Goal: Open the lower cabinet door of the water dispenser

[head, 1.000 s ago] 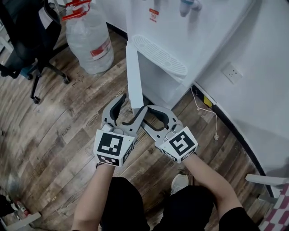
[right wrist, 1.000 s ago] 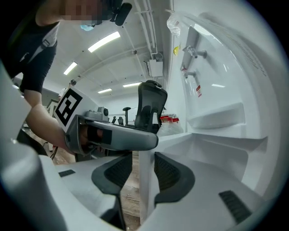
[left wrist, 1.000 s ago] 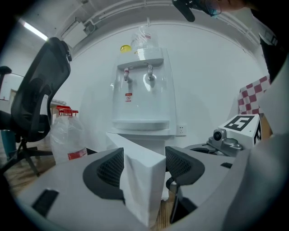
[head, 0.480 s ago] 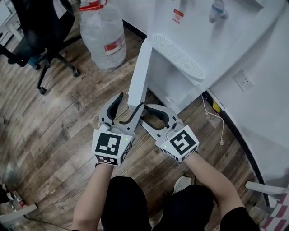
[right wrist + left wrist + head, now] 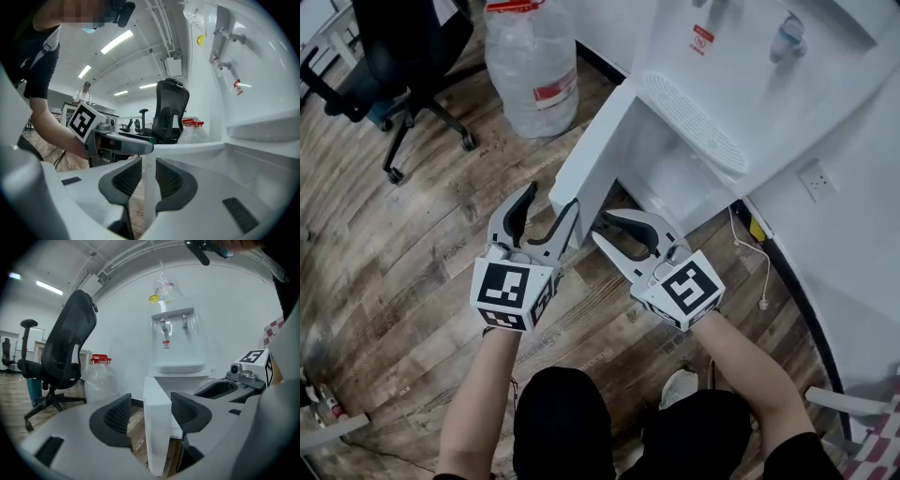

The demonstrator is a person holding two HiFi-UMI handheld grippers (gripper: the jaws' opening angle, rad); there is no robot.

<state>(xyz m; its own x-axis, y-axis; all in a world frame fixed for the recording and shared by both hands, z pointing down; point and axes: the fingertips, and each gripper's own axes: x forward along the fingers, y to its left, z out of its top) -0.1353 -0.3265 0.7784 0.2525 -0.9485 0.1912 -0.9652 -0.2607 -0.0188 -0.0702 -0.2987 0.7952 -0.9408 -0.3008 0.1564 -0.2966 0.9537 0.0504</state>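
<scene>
The white water dispenser [image 5: 722, 75] stands at the upper right of the head view. Its lower cabinet door [image 5: 595, 155] is swung out over the wood floor. My left gripper [image 5: 551, 199] straddles the door's free edge. In the left gripper view the door [image 5: 156, 437] fills most of the gap of that gripper [image 5: 151, 411]: one pad is at the panel, and floor shows beside the other. My right gripper [image 5: 602, 227] is just inside the door. Its jaws have just been closing around a thin door edge [image 5: 145, 211], with a sliver of gap left at the right gripper [image 5: 143, 176].
A large clear water bottle [image 5: 534, 66] stands on the floor left of the dispenser, with a black office chair [image 5: 394, 66] further left. A wall socket [image 5: 817, 178] and a hanging cable [image 5: 750, 253] are right of the dispenser. My shoe [image 5: 680, 380] is below the right gripper.
The door has swung further out from the dispenser, and the left gripper has moved left with its edge. The right gripper's jaws have narrowed around the door edge.
</scene>
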